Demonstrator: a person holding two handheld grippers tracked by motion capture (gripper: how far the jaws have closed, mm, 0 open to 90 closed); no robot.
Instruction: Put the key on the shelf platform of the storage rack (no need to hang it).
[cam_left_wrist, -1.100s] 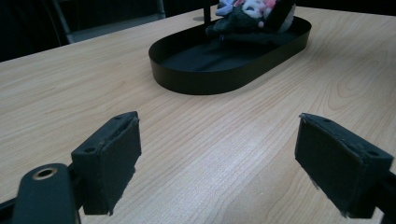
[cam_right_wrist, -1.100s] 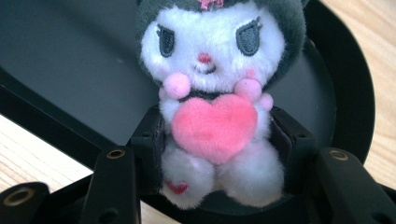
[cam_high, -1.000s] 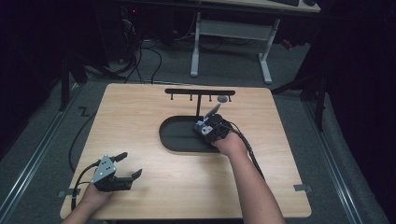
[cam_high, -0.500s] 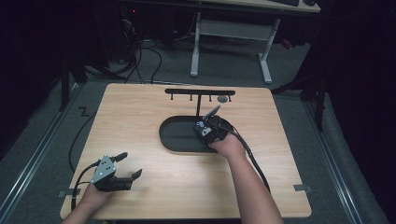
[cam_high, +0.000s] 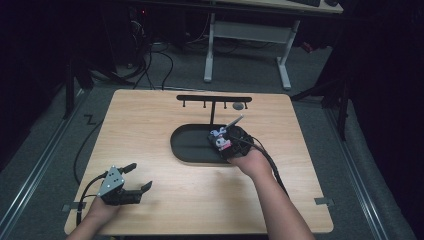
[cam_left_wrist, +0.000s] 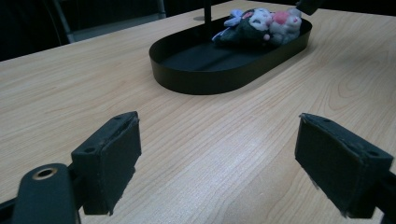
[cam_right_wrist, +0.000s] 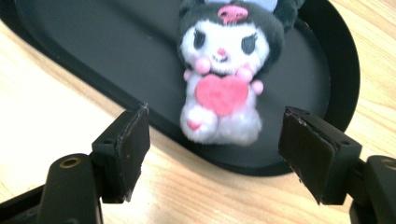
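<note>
A small plush toy (cam_right_wrist: 223, 70), with a black hood, a white face and a pink heart, lies at the right end of the black oval tray (cam_right_wrist: 93, 46). My right gripper (cam_right_wrist: 219, 140) hovers just over the tray's near rim. It is open, its jaws wide apart on either side of the toy's feet and not touching it. From above, the plush toy (cam_high: 220, 140) lies in the tray (cam_high: 192, 145) under my right gripper (cam_high: 231, 142). My left gripper (cam_high: 140, 176) rests open near the table's front left corner with nothing in it; its own view looks over the left gripper (cam_left_wrist: 219, 154) at the tray (cam_left_wrist: 205, 79) and the toy (cam_left_wrist: 261, 25).
A black T-shaped rack (cam_high: 212, 100) with small hooks stands just behind the tray, with a grey round piece (cam_high: 238, 106) near its right end. Bare wooden tabletop (cam_high: 190, 200) lies between the tray and the front edge. A white desk frame (cam_high: 245, 35) stands on the floor beyond.
My right gripper has drifted slightly back toward the table's near edge, over the tray's right end. The left gripper has not moved.
</note>
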